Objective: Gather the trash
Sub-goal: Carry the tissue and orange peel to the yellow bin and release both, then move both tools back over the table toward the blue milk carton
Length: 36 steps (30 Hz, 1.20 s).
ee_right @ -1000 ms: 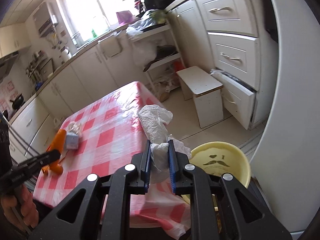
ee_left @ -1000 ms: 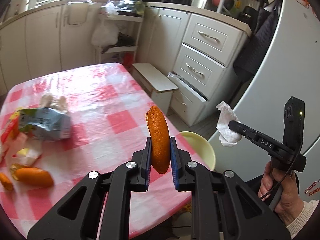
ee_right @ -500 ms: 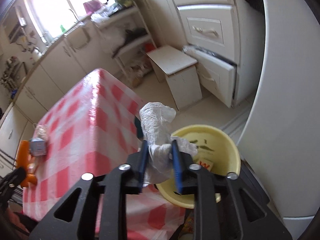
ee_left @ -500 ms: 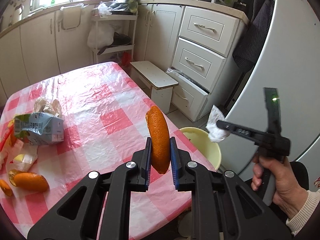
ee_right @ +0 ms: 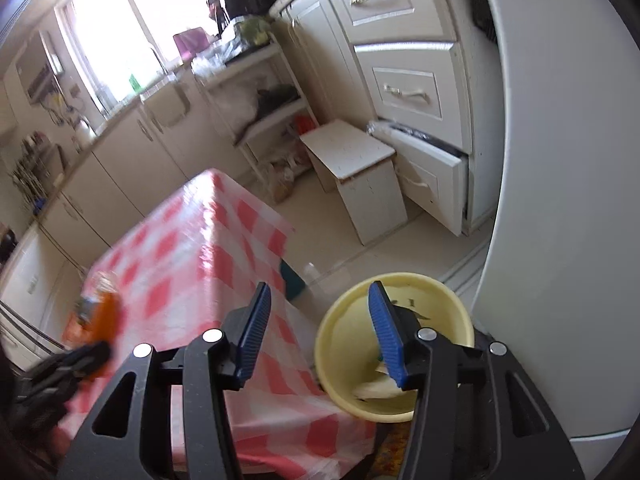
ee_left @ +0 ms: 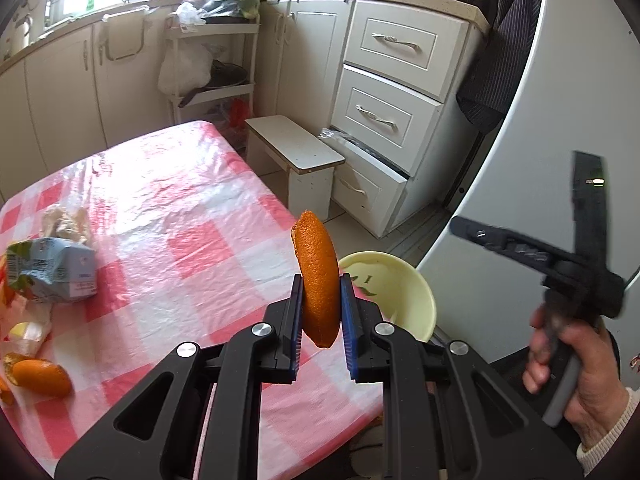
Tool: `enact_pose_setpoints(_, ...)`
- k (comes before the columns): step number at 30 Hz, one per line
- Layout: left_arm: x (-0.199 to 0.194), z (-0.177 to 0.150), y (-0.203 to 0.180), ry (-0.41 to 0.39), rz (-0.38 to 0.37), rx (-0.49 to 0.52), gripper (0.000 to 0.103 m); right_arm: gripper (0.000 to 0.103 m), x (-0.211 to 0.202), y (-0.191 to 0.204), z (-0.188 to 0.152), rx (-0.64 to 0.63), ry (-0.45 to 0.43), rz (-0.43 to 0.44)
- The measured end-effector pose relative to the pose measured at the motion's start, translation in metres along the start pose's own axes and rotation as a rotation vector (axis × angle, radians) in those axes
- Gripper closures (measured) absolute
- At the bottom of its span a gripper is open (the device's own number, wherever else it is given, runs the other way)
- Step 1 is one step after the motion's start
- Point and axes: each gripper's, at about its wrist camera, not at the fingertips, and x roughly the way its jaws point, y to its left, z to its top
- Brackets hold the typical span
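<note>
Curved orange peel strip (ee_left: 318, 284) | light, pliable, mid-pinched by left gripper (ee_left: 320, 316) | right gripper (ee_right: 318, 330) gaping, empty | yellow plastic bin (ee_left: 404, 292) at 2 o'clock

Two orange peels (ee_left: 318, 286), one bin (ee_right: 394, 344)

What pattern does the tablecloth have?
The tablecloth has a red-and-white check pattern, clearest in the left wrist view.

Left wrist view: looking from above the desk (ee_left: 192, 216) near edge toward drawers (ee_left: 384, 116). Right wrist view: close above the yellow bin (ee_right: 400, 408) beside the desk's corner. Shared: desk, bin, stool (ee_right: 352, 152), drawers.
</note>
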Motion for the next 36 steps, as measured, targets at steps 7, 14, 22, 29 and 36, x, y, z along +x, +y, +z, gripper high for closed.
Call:
enact_pose_setpoints(7,0.036,0.013,-0.030,0.043,-0.066,0.026,0.086,0.039,-0.074,0.002,-0.012,-0.027,-0.165,0.109)
enact_pose_setpoints(14,0.094,0.034,-0.071,0.131,-0.143,0.041,0.086,0.036,-0.100,-0.015,-0.015,0.013,-0.304,0.121)
enact_pose_setpoints(22,0.113,0.038,-0.092,0.146,-0.096,0.051,0.044,0.035,-0.085,-0.011,-0.013,0.007,-0.283,0.128)
enact_pose_setpoints(29,0.077,0.028,-0.042,0.117,0.005,0.018,0.035,0.034,-0.083,0.002,-0.014,-0.018,-0.265,0.146)
enact_pose_setpoints(36,0.047,-0.009,0.048,0.188,0.158,-0.003,0.032,0.032,-0.068,0.046,-0.022,-0.127,-0.187,0.195)
